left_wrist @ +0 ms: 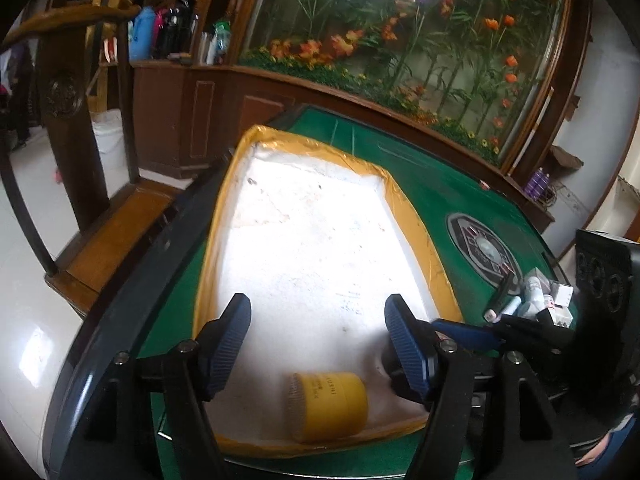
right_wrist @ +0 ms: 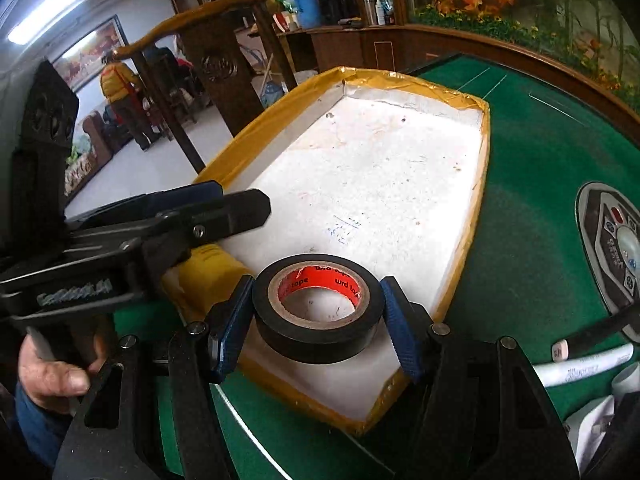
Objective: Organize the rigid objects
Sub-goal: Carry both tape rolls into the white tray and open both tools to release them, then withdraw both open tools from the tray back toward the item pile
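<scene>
Right claw [right_wrist: 317, 312] clenched on black tape roll [right_wrist: 316, 308] above tray's [right_wrist: 476, 184] near corner; left claw [left_wrist: 318, 344] released, empty over yellow jar [left_wrist: 328, 406]. Risk: the roll, dropped too near the rim, could tip out onto the green tabletop [right_wrist: 532, 184], or roll into the jar.

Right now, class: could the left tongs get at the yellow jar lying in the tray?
Probably yes. The left tongs are open above the tray, and the yellow jar lies on its side just below them with nothing over it.
</scene>
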Demonstrator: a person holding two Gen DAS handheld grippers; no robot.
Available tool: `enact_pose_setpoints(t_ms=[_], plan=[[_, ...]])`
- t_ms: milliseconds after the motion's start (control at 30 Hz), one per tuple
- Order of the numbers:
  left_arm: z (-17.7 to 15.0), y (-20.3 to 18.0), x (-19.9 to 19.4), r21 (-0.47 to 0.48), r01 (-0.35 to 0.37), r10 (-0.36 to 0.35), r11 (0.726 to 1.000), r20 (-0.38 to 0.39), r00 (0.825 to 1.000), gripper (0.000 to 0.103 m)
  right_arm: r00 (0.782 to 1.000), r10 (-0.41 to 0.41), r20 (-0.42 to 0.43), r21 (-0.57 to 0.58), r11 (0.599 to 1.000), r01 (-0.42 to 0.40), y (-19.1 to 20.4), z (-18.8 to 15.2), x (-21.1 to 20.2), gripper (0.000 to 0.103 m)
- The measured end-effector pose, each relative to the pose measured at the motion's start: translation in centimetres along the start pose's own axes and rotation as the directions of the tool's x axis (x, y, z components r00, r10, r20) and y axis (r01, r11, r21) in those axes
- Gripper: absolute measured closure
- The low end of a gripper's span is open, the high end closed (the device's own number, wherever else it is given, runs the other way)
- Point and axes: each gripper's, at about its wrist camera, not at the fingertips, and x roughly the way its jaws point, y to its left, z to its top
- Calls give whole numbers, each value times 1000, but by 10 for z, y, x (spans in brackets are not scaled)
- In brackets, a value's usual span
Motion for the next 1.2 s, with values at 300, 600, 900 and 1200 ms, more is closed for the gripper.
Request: enact_pose_setpoints(t_ms=[300, 600, 900, 1200], plan=[[0, -12, -5, 68, -34, 30, 997, 57, 998, 30, 996, 55, 75, -13, 998, -54, -8, -2, -10, 38], [-1, -9, -5, 65, -19, 16, 998, 42, 999, 30, 961, 3, 278, 32, 999, -12, -28, -4, -74, 38], [-3, -12, -9, 86, -14, 9, 996, 58, 998, 30, 854, -183, 487, 58, 982, 177, -33, -44, -149, 15], [-7, -22, -20, 117, -39, 26, 992, 108, 994, 30, 901, -105, 420, 126, 990, 57, -77, -63, -172, 15]])
